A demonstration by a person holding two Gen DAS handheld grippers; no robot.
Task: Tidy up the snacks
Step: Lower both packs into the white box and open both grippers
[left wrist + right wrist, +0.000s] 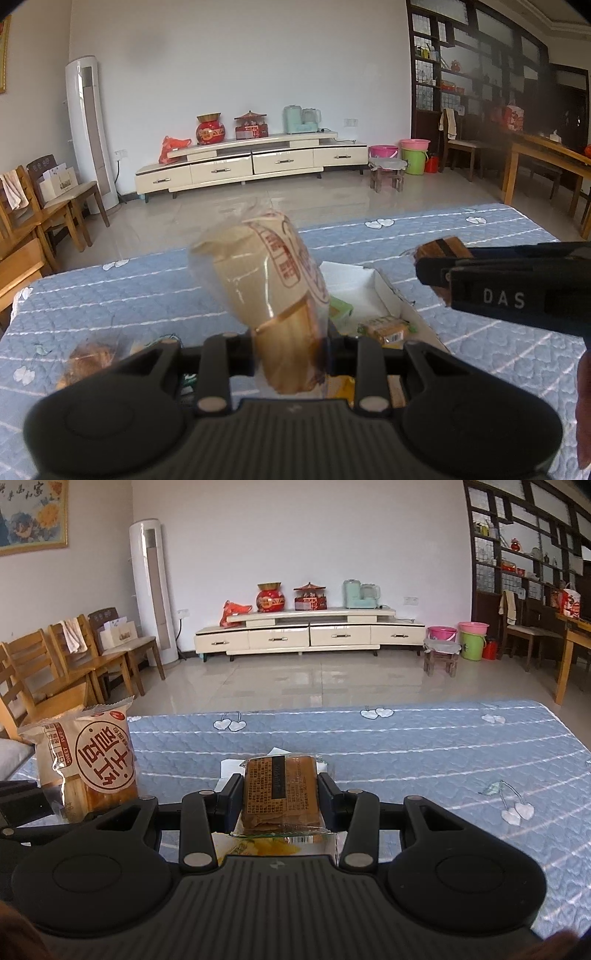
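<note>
My left gripper is shut on a sweet puff bread packet with red print, held upright above the table; it also shows in the right wrist view at the left. My right gripper is shut on a brown cake packet; it also shows in the left wrist view at the right. A white cardboard box lies under both grippers, with a green packet and a yellow-green packet inside.
The table wears a blue quilted cloth with heart prints. Another clear-wrapped pastry lies on the cloth at the left. Wooden chairs stand beyond the table's left side.
</note>
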